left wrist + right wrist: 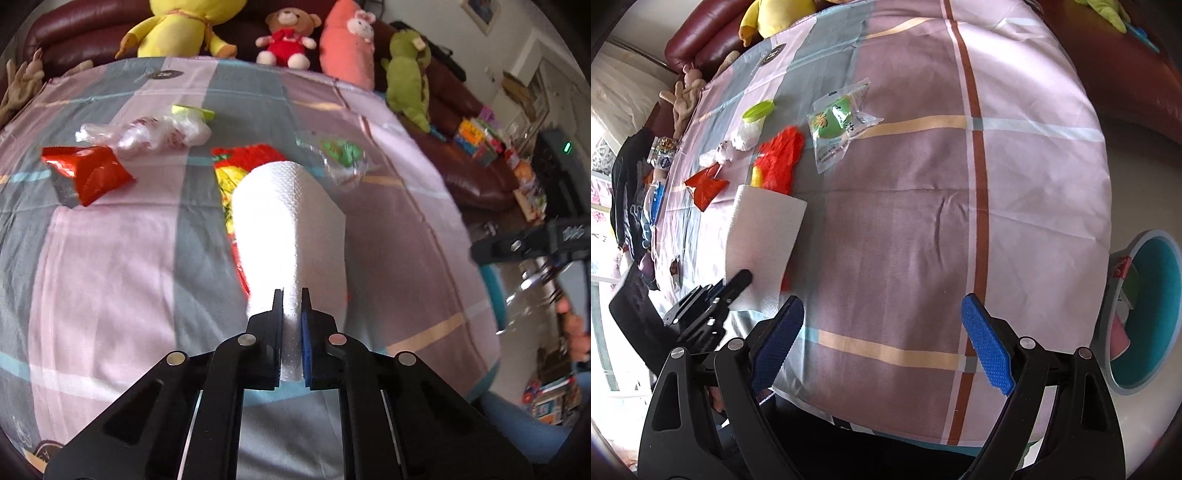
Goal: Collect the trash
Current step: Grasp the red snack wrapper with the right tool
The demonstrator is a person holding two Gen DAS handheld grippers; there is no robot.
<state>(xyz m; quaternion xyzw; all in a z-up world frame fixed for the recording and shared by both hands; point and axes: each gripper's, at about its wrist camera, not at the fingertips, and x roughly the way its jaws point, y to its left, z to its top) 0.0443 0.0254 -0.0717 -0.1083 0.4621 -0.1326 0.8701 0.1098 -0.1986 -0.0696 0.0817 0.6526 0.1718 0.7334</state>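
Near the worktop's (923,221) front edge, left tongs (291,295) pinching the white paper towel (288,221) by its near end: light, limp, probably tear-prone. Right tongs (882,332) spread wide, holding nothing.

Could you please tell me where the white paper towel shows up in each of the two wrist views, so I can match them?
Left wrist view: the white paper towel runs up the centre, pinched in the shut left tool.
Right wrist view: the towel lies left of centre, with the left tool at its lower edge.
Shared landmark: the green snack packet, beyond the towel.
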